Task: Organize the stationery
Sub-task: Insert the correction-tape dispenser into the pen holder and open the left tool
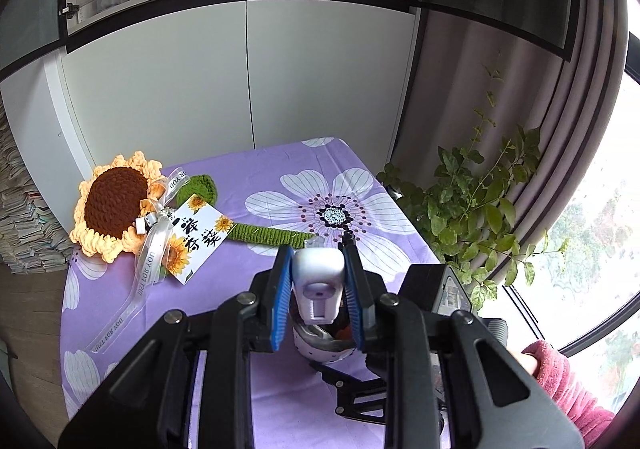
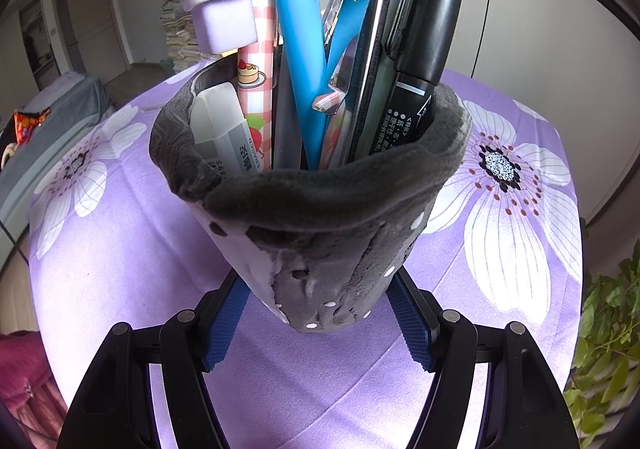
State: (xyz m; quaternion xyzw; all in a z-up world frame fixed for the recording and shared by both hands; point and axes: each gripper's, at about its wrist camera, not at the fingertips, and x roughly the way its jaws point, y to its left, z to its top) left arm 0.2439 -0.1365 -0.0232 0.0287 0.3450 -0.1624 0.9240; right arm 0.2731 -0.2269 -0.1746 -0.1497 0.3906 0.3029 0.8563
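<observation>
While my left hand-held gripper [image 1: 318, 285] pinches what looks like a lilac stapler [image 1: 318, 275], my right hand-held gripper [image 2: 318, 323] clamps the pen pouch [image 2: 316, 217] on the table [image 2: 120, 269].

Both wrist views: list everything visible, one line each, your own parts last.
pen pouch: 1, grey with white dots, upright on the table between the right pads
eraser: 1, white, inside pouch
black marker: 1, in pouch
blue pen: 1, in pouch
lilac item: 1, clamped above the pouch
crochet sunflower: 1, yellow-brown, table's far left
tablecloth: 1, purple floral
potted plant: 1, green, by window
left hand-held gripper: shut on lilac item
right hand-held gripper: around the pouch base
</observation>
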